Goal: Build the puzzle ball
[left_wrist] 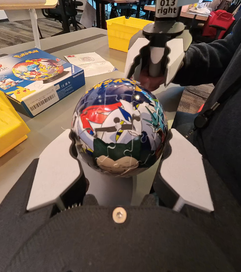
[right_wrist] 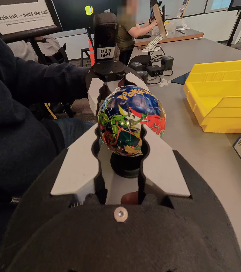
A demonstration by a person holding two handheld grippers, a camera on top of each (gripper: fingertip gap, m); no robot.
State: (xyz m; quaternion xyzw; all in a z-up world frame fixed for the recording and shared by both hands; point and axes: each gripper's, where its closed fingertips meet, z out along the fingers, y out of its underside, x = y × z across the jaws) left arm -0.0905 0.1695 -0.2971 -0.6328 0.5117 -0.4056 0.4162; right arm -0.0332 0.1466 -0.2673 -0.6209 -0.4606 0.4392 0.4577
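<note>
Left gripper (left_wrist: pixel 119 132) jaws spread wide, pinching the puzzle ball (left_wrist: pixel 119 128) at its two sides, fingertips pressed to its widest part. Right gripper (right_wrist: pixel 120 129) jaws spread and holding nothing; the ball (right_wrist: pixel 131 120) sits just past their tips, and whether the tips touch it cannot be told.

Ball looks fully pieced, glossy, cartoon print all round. In the right wrist view it sits on a black round stand (right_wrist: pixel 124 167), which shows between the right jaws on the grey table (right_wrist: pixel 205 161).

From the left gripper's side, the right gripper (left_wrist: pixel 147 81) hangs just beyond the ball's far top, fingers pointing down toward it.

Left of the left jaws: blue puzzle box (left_wrist: pixel 33 79) lying flat, yellow bin (left_wrist: pixel 0 122) nearer. Beyond the ball: a printed sheet (left_wrist: pixel 90 63) and a second yellow bin (left_wrist: pixel 122 32).

Dark sleeve (left_wrist: pixel 214 61) behind the right gripper.
</note>
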